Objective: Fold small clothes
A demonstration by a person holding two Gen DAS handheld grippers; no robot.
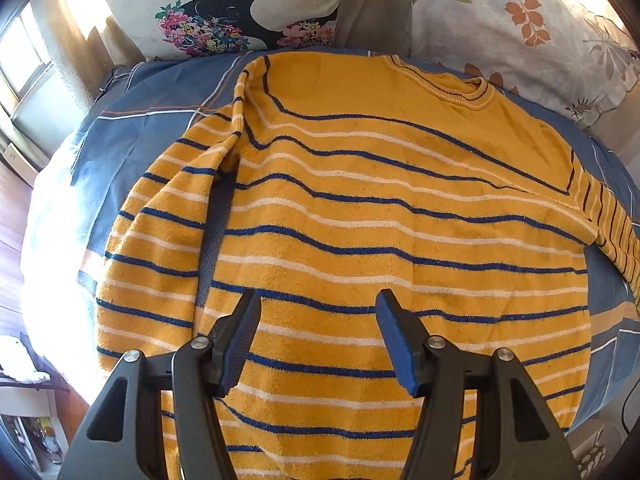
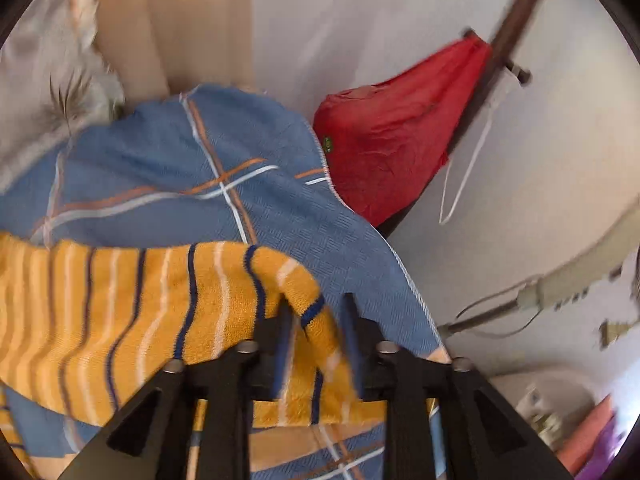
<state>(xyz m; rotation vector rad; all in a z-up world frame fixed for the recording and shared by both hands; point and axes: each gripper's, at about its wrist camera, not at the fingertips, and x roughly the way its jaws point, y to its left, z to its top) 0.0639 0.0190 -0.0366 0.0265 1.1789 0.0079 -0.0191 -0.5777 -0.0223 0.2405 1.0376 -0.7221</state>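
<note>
A yellow sweater (image 1: 360, 208) with blue and white stripes lies flat on a blue checked bed cover (image 1: 132, 128), collar toward the pillows. Its left sleeve (image 1: 160, 216) lies alongside the body; the right sleeve (image 1: 612, 224) runs off to the right. My left gripper (image 1: 318, 312) is open and empty, hovering over the lower part of the sweater. In the right wrist view my right gripper (image 2: 316, 320) is shut on the end of the striped sleeve (image 2: 160, 312), which is lifted a little above the blue cover (image 2: 192, 160).
Flowered pillows (image 1: 248, 12) lie at the head of the bed, another (image 1: 520, 20) to the right. A window (image 1: 24, 52) is at the left. In the right wrist view a red bag (image 2: 392, 144) hangs beside the bed against a white wall, with cables (image 2: 500, 308) below it.
</note>
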